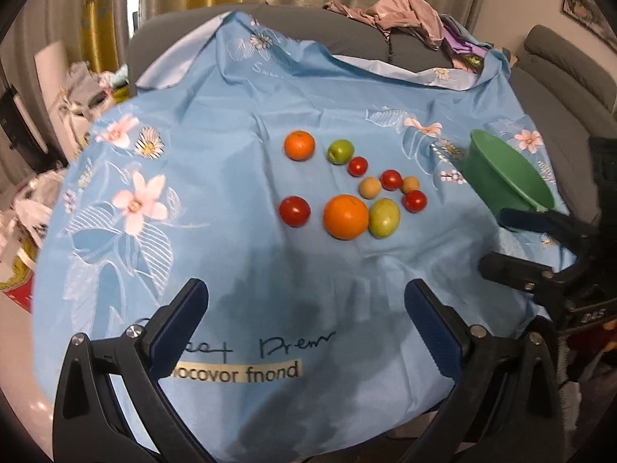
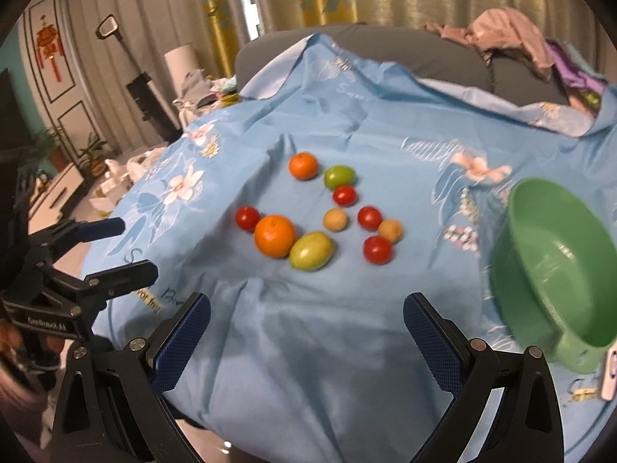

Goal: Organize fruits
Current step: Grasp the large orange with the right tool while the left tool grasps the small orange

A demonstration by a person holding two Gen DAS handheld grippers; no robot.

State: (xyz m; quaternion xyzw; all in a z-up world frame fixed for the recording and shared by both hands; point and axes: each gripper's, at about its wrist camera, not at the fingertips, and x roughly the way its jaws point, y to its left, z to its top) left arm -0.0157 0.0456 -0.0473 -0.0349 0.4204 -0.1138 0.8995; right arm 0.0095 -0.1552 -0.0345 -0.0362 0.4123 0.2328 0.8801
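Both grippers hover with jaws spread wide and nothing between them: the left gripper (image 1: pixel 304 320) low over the flowered blue cloth (image 1: pixel 239 200), the right gripper (image 2: pixel 306 332) beside it. Ahead lies a loose cluster of fruit: the large round orange (image 2: pixel 275 236) touches a green oval fruit (image 2: pixel 311 250), with small red tomatoes (image 2: pixel 377 249) nearby. The green plastic bowl (image 2: pixel 555 270), seemingly tilted, looks empty, so sorting appears unstarted.

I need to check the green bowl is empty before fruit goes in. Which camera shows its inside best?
The right wrist view: the green bowl faces the camera, tilted, its inside showing and empty, though blurred. In the left wrist view the same bowl sits small at the right edge, seen mostly from outside.
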